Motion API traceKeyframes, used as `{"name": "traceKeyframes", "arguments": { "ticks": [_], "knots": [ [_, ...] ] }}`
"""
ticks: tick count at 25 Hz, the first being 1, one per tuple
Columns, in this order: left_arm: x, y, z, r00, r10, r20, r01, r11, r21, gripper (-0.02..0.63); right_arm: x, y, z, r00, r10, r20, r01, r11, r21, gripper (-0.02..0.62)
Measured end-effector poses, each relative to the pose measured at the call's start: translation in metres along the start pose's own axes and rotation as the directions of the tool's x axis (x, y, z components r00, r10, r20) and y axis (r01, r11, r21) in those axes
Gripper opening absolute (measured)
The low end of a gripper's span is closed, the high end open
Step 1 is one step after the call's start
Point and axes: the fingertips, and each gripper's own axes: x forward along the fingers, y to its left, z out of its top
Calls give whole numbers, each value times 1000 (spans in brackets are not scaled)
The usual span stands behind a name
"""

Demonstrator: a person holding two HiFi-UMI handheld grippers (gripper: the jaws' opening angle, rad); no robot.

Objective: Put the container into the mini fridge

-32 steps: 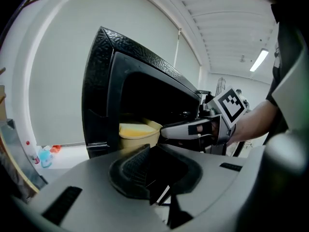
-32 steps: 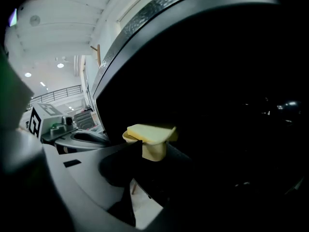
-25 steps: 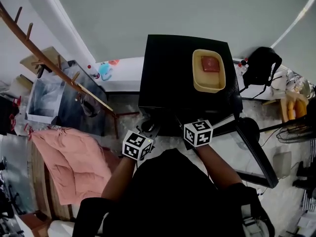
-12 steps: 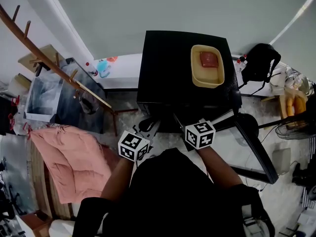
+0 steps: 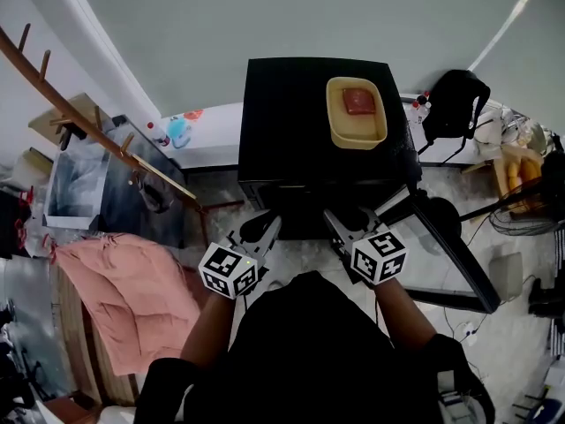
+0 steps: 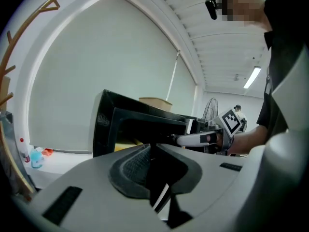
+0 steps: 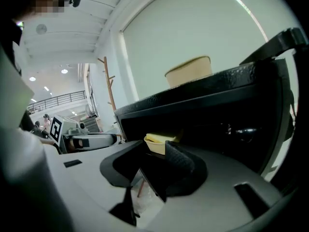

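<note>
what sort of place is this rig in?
Probably a cluttered indoor workspace or storeroom, not a kitchen: a black mini fridge standing on the floor, a wooden coat rack, and a pink quilted blanket nearby.

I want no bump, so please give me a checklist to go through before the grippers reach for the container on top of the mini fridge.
1. Fridge door open: ok.
2. Container on top of the mini fridge, apart from both grippers: ok.
3. Right gripper jaws apart, nothing between: ok.
4. Left gripper jaws apart for a grip: not ok, they are together.
5. Free room inside, beside the yellow thing already there: cannot tell.
</note>
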Motion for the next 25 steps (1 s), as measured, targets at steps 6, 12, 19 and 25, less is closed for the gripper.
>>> {"name": "traceKeyframes", "arguments": {
  "ticks": [6, 12, 19, 25],
  "knots": [
    [-8, -19, 33, 995, -83, 55, 81, 996, 30, 49, -25, 10, 30, 997, 32, 67, -35, 998, 44, 144],
    [-6, -46, 81, 969, -216, 119, 201, 972, 124, 49, -44, 16, 53, 991, 27, 133, -34, 998, 48, 141],
    [11, -58, 123, 947, -280, 157, 245, 947, 209, 49, -64, 11, 70, 980, -15, 196, 0, 997, 78, 140],
    [35, -61, 150, 942, -303, 145, 257, 928, 269, 50, -81, 3, 83, 969, -60, 241, 43, 996, 78, 138]
  ]
}}
